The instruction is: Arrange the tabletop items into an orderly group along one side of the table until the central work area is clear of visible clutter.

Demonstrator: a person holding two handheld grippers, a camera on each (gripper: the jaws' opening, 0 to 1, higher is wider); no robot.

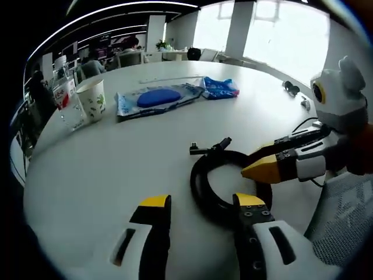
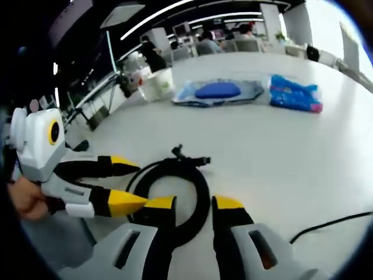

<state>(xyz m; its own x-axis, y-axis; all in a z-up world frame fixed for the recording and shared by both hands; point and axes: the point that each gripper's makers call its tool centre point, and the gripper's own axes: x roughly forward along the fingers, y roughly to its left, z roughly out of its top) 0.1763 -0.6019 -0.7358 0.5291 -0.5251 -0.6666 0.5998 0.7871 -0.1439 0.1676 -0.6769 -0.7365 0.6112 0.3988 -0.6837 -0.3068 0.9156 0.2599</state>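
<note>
A black cable coiled into a ring (image 1: 205,185) (image 2: 201,182) lies on the white round table (image 1: 116,163) (image 2: 280,157), its plug ends sticking out at the far side. My left gripper (image 1: 203,201) (image 2: 139,183) is open just short of the ring, with nothing between its fingers. My right gripper (image 2: 195,203) (image 1: 252,162) is open too, and its yellow fingertips straddle the ring's near edge without closing on it. The two grippers point at the coil from opposite sides.
Along the far side lie a wipes pack with a blue lid (image 1: 154,98) (image 2: 221,91), a small blue packet (image 1: 220,87) (image 2: 294,93), a paper cup (image 1: 92,99) (image 2: 156,84) and a clear cup with a red label (image 1: 64,96). A thin black wire (image 2: 332,224) trails nearby. A mesh chair (image 1: 344,216) stands at the table edge.
</note>
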